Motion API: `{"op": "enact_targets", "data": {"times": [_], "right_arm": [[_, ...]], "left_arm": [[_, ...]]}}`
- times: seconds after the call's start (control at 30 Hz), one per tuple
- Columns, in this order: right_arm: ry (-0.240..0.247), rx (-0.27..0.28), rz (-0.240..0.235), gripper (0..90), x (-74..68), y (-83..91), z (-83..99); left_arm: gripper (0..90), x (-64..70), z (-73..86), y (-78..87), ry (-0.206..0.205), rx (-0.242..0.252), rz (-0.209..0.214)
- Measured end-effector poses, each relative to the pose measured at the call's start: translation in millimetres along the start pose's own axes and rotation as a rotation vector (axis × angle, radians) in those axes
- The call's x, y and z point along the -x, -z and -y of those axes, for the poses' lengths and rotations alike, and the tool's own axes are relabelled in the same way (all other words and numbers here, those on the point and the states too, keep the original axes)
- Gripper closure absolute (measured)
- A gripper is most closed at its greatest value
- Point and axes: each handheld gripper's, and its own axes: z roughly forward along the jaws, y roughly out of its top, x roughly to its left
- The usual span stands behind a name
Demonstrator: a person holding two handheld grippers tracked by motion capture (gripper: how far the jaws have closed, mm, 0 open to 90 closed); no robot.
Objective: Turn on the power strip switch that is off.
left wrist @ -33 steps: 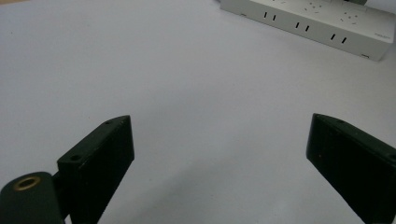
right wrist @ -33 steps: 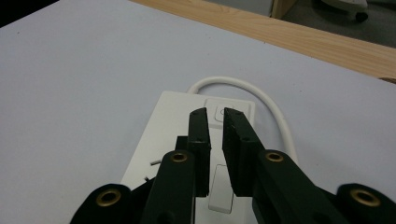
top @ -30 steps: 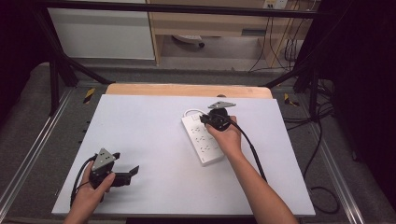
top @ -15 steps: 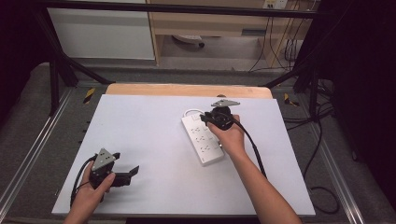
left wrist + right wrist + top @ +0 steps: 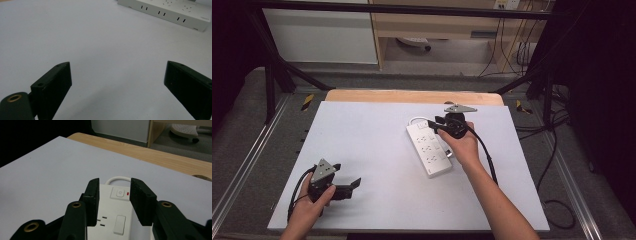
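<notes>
Right gripper (image 5: pixel 435 125) has crept toward the power strip's (image 5: pixel 428 149) switch end.

Its jaws, narrowly parted and empty, now frame the power button (image 5: pixel 120 193) (red lamp beside it); left gripper (image 5: pixel 353 185) idles wide open, well apart.

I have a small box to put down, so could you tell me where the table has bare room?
The white table is bare between the left gripper and the power strip, and along its far left. It is crowded on the right, where the right gripper hangs over the strip.
</notes>
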Motion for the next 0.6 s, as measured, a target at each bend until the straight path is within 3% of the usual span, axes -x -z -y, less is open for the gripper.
{"op": "enact_targets", "data": {"times": [0.37,0.6], "right_arm": [[-0.007,0.001,-0.016,36.0,2.2,11.4,-4.1],[0.000,0.000,0.007,23.2,7.0,21.4,-4.9]], "left_arm": [[7.8,-0.3,-0.1,0.3,0.000,0.001,-0.003],[7.7,-0.5,0.1,0.3,-0.002,-0.001,-0.004]]}}
